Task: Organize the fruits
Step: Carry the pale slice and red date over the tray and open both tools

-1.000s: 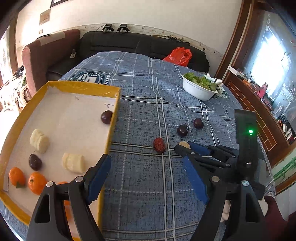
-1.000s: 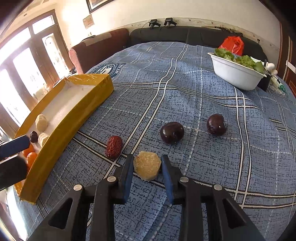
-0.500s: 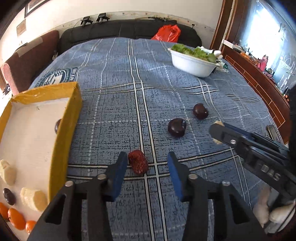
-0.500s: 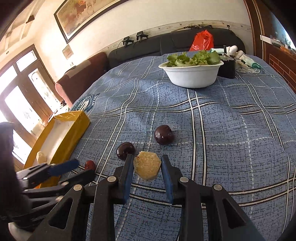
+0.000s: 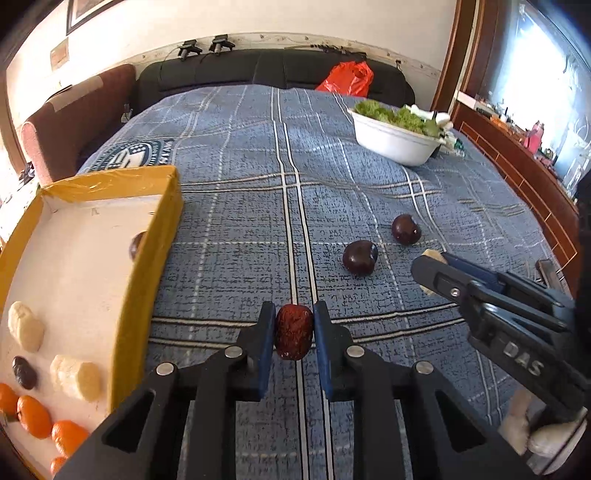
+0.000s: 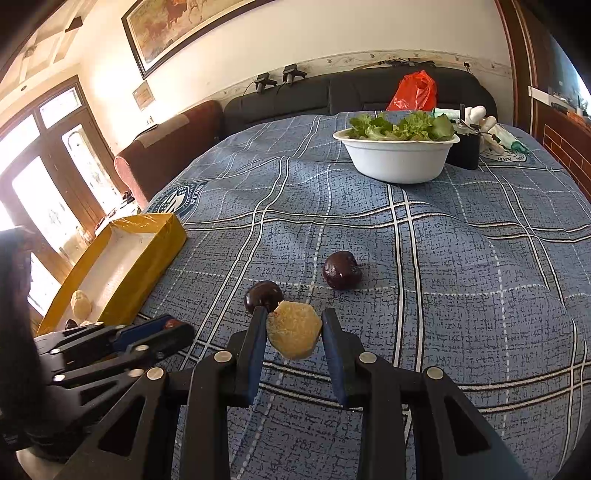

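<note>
Left gripper (image 5: 294,334) has just closed on the red date (image 5: 293,331), right gripper (image 6: 293,328) clamps a pale fruit chunk (image 6: 293,329), both probably bound for the yellow tray (image 5: 147,266).

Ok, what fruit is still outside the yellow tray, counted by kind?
red date: 1, in the left fingers
banana piece: 1, in the right fingers
dark plums: 2, on the cloth
Total: 4

Black sofa (image 6: 354,96), cream wall (image 6: 332,33), framed painting (image 6: 177,29), bright glazed doors (image 6: 55,177)
</note>
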The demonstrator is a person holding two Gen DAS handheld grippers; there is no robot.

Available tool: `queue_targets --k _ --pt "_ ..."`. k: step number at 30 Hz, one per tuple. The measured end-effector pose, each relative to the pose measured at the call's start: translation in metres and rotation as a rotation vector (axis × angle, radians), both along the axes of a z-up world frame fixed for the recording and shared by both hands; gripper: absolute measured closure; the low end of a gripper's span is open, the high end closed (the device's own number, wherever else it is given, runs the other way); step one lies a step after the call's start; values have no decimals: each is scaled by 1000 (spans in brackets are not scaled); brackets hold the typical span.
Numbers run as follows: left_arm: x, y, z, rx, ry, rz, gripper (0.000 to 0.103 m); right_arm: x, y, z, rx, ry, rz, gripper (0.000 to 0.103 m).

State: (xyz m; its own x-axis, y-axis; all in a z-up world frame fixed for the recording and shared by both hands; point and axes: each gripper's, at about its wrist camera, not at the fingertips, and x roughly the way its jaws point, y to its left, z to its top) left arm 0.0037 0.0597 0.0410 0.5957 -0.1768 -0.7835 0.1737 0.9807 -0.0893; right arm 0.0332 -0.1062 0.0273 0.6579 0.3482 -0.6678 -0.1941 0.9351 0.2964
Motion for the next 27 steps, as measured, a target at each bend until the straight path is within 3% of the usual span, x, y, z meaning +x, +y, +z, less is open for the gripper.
queue_targets --k 7,13,19,27 --pt "-45 55 40 -99 -78 114 83 -6 5 2 -3 -34 15 70" --pt "-80 127 59 -105 -130 279 83 -12 17 5 6 -35 30 70" --pt "-103 189 51 -121 -129 423 83 -30 58 25 51 -14 122 70" --pt "-111 228 26 -180 -97 474 83 -49 168 42 -46 -18 371 70"
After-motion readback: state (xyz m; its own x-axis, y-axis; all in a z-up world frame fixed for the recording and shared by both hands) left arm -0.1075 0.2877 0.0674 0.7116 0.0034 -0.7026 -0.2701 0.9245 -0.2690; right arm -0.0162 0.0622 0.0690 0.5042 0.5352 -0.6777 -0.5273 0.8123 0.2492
